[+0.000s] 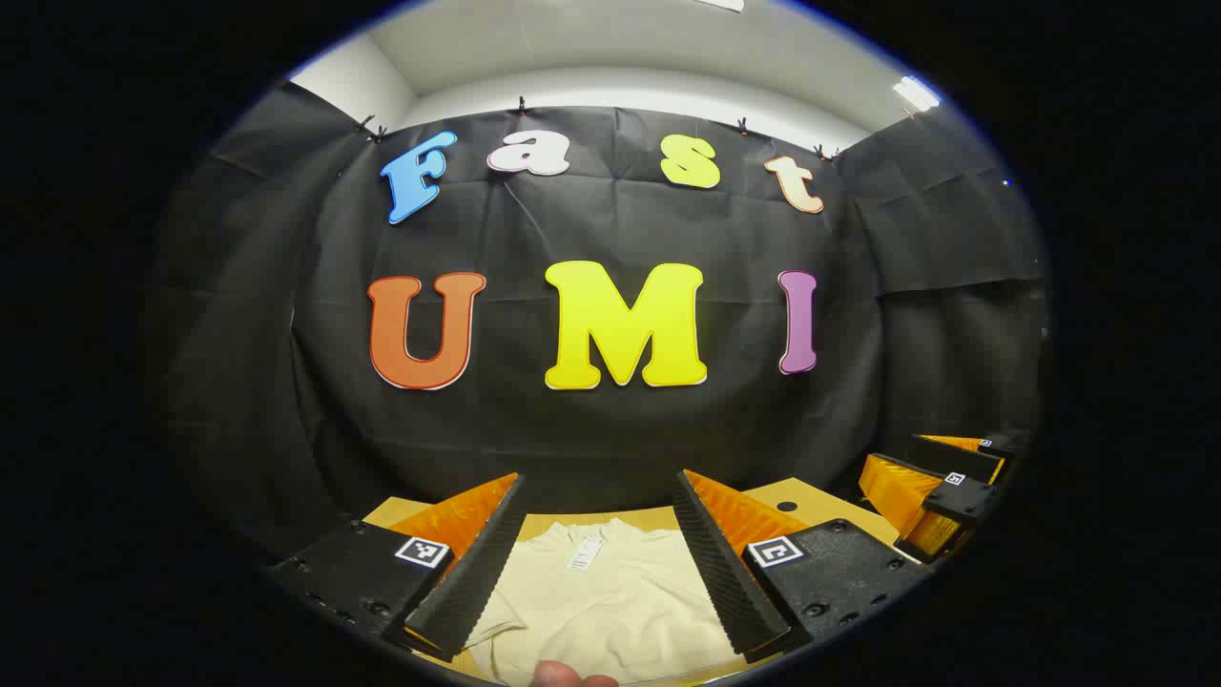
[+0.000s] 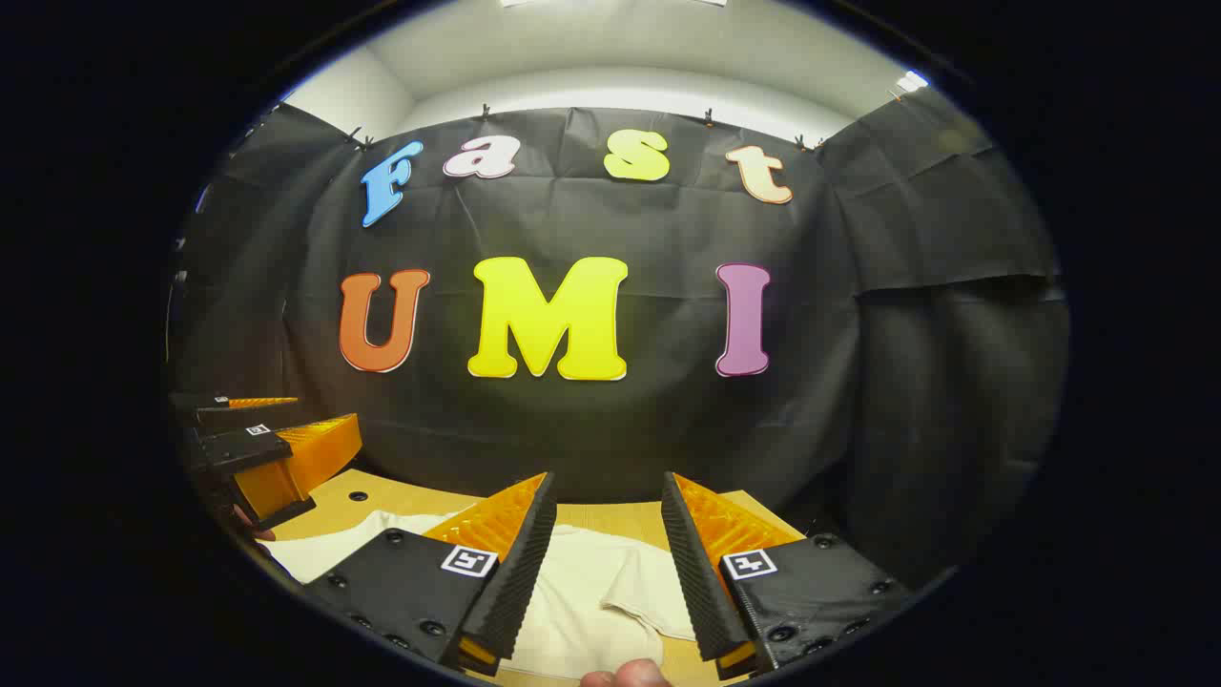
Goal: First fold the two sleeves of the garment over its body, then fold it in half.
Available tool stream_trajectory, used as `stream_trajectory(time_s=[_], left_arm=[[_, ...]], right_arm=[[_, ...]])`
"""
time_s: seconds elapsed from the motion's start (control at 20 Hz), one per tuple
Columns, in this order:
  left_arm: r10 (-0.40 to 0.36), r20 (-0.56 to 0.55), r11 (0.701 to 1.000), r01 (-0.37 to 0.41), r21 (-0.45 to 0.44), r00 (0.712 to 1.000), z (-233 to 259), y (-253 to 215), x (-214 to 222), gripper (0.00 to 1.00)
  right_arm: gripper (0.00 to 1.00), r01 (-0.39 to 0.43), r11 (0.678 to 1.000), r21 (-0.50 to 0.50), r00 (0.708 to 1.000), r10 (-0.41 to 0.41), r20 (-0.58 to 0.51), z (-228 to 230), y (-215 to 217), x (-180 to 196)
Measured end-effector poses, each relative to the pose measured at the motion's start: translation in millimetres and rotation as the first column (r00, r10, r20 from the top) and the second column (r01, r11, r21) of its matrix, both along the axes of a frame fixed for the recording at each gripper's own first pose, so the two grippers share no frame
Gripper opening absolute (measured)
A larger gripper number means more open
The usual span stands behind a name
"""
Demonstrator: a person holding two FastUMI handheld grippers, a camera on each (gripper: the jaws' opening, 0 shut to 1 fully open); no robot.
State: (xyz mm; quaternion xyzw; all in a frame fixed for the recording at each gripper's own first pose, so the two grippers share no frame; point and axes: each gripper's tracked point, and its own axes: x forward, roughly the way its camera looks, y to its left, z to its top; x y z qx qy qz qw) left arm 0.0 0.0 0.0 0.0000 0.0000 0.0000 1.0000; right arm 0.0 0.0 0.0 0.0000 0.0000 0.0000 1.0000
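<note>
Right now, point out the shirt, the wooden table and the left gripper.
shirt [image 1: 610,592], left gripper view, on its chest below the collar.
wooden table [image 2: 610,515], right gripper view, bare far edge.
left gripper [image 1: 601,496], left gripper view, midway between its fingertips.

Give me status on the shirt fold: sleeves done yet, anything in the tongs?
Nothing looks folded: the cream short-sleeved cotton shirt lies flat on the light wooden table, and its sleeve lies out to the side. In hand: nothing; left tongs and right tongs are open above it. Left: both sleeve folds, then the half fold.
</note>
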Motion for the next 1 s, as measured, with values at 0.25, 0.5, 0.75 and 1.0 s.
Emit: stream_trajectory(time_s=[0.25,0.5,0.75,1.0], left_arm=[[0.009,0.008,1.000,-0.009,-0.010,1.000,0,-1,3,0.98],[0.015,0.010,1.000,-0.015,-0.004,1.000,-3,-4,6,0.98],[0.040,-0.003,0.999,-0.040,0.004,0.999,-5,-4,9,0.98],[0.052,-0.008,0.999,-0.052,0.014,0.999,-8,-7,8,0.98]], right_arm=[[0.72,0.002,1.000,0.004,1.000,-0.002,0.003,-1,-7,4],[0.71,0.000,1.000,-0.003,1.000,0.000,0.001,-1,-12,9],[0.71,-0.015,1.000,0.001,1.000,0.015,0.007,1,-15,12],[0.71,-0.040,0.999,0.008,0.999,0.040,-0.012,-3,-22,17]])
